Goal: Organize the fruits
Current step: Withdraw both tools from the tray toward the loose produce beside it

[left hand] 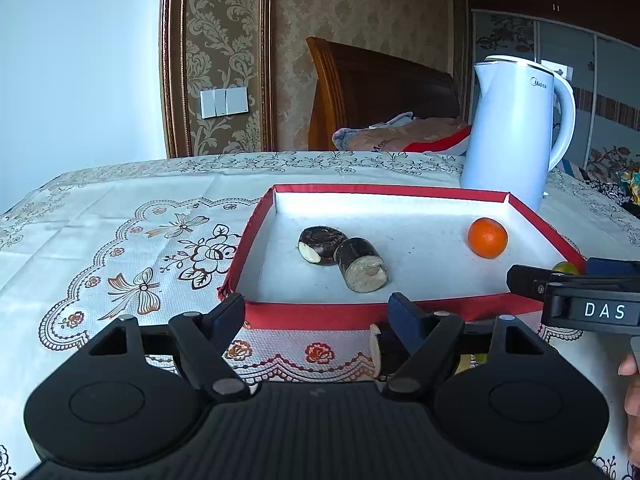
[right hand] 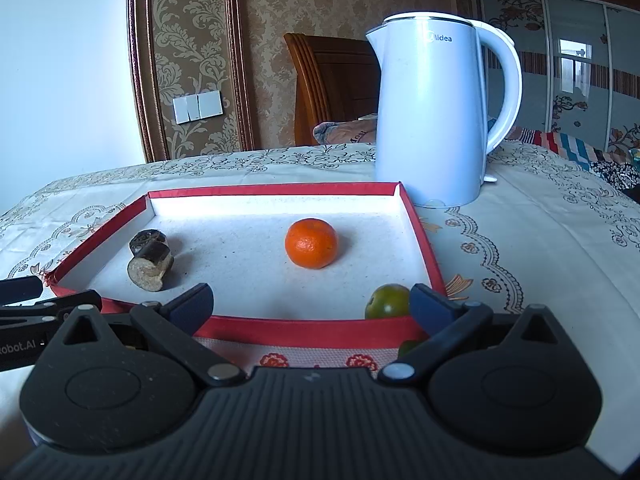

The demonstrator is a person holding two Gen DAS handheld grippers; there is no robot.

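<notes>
A red-rimmed tray [left hand: 360, 190] [right hand: 280, 189] with a white floor holds two dark sugarcane pieces [left hand: 360, 266] [right hand: 150, 262], an orange [left hand: 487, 237] [right hand: 311, 243] and a green fruit [right hand: 387, 301] [left hand: 565, 268] at its near right corner. My left gripper [left hand: 318, 312] is open and empty before the tray's near rim; another cane piece [left hand: 378, 350] lies on the cloth by its right finger. My right gripper [right hand: 312, 302] is open over the near rim, its right finger beside the green fruit. Another green fruit [right hand: 408, 347] lies half hidden under it.
A white Midea kettle [left hand: 512, 132] [right hand: 432, 120] stands behind the tray's far right corner. The table has a floral cloth [left hand: 132, 264]. A wooden headboard [left hand: 372, 84] and bedding lie beyond the table.
</notes>
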